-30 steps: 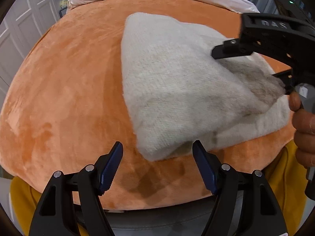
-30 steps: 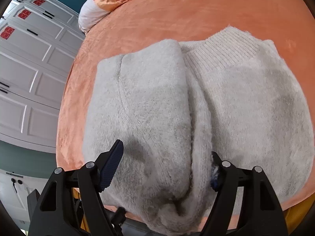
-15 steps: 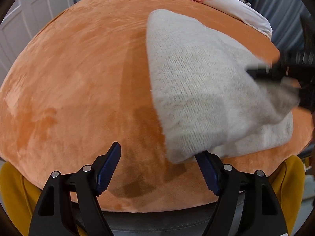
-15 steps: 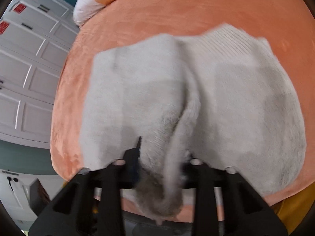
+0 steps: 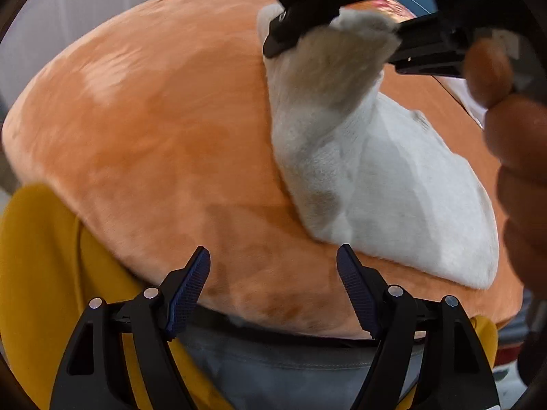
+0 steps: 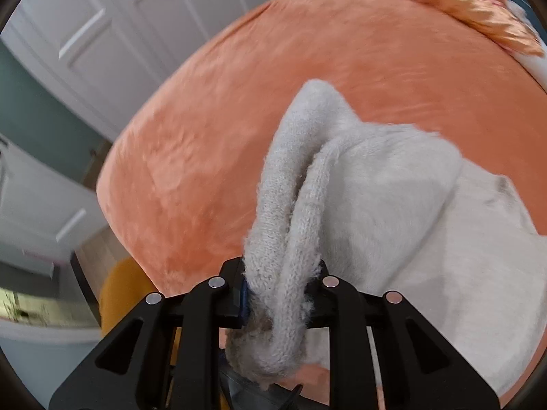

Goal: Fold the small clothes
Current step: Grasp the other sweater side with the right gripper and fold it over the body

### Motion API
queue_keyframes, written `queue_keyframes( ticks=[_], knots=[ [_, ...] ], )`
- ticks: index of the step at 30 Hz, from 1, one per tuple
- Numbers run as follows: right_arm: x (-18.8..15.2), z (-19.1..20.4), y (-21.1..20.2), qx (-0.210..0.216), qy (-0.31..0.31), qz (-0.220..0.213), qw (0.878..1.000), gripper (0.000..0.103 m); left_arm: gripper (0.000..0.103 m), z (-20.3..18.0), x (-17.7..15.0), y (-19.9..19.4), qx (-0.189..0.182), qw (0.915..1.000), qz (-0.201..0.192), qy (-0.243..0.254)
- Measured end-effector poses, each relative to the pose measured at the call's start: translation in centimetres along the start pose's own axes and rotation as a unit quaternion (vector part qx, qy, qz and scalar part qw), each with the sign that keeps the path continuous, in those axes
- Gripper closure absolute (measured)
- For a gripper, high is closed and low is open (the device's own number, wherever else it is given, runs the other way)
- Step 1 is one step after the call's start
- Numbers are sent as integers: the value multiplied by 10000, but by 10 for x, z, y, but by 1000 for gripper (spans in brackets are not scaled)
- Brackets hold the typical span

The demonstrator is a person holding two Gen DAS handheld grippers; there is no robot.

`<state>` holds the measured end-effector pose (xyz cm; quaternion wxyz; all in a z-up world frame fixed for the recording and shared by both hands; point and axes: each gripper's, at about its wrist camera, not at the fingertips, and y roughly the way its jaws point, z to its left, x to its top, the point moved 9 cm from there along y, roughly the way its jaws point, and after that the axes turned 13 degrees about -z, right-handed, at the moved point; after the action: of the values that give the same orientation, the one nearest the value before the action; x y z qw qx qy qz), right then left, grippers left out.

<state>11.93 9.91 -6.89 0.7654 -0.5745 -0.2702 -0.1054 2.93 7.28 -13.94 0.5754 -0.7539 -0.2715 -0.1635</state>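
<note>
A cream knitted sweater [image 5: 393, 184] lies partly folded on the orange plush bed cover [image 5: 164, 130]. My right gripper [image 6: 282, 294] is shut on a bunched edge of the sweater [image 6: 287, 212] and holds it lifted off the bed. In the left wrist view the right gripper [image 5: 342, 30] is at the top with the raised fold hanging from it. My left gripper [image 5: 273, 290] is open and empty, just off the near edge of the bed, below and left of the sweater.
A gold patterned pillow [image 6: 461, 7] and white bedding lie at the bed's far end. White panelled wardrobe doors [image 6: 85, 34] stand to the left. A yellow garment [image 5: 37, 273] and grey fabric [image 5: 290, 369] are just below the bed's near edge.
My right gripper closed on the sweater's edge and lifted it up and across. My left gripper drew back toward the bed's near edge and stayed open.
</note>
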Motion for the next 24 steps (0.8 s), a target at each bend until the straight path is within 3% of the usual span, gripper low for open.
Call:
queue_keyframes(
  ticks=[5,9,13,15,18,21,24],
  knots=[
    [11,8,-5,-48,-104,-91,9999,85,30,-1,6,0,-202,9989,-33,-422],
    [38,-14,-53,344,532,-690,9956,86,30,-30,24,-3,-531,9977,-210,-360],
    [45,-90,-140,909,1642,-1752,9665,86,30,-79,37,-4,-887,9955,-335,-24],
    [19,-153,-180,789,2279,-2141,9466,86,30,-105,37,-1,-966,9942,-372,294],
    [-33,-226,-208,305,2921,-2375,9259,86,26,-139,25,11,-1022,9914,-265,776],
    [-105,-289,-209,-8,3757,-2227,8996,86,26,-167,1,28,-931,9872,-17,1295],
    [-163,-328,-195,-355,4166,-2004,8860,86,26,-182,-20,38,-805,9841,149,1576]
  ],
)
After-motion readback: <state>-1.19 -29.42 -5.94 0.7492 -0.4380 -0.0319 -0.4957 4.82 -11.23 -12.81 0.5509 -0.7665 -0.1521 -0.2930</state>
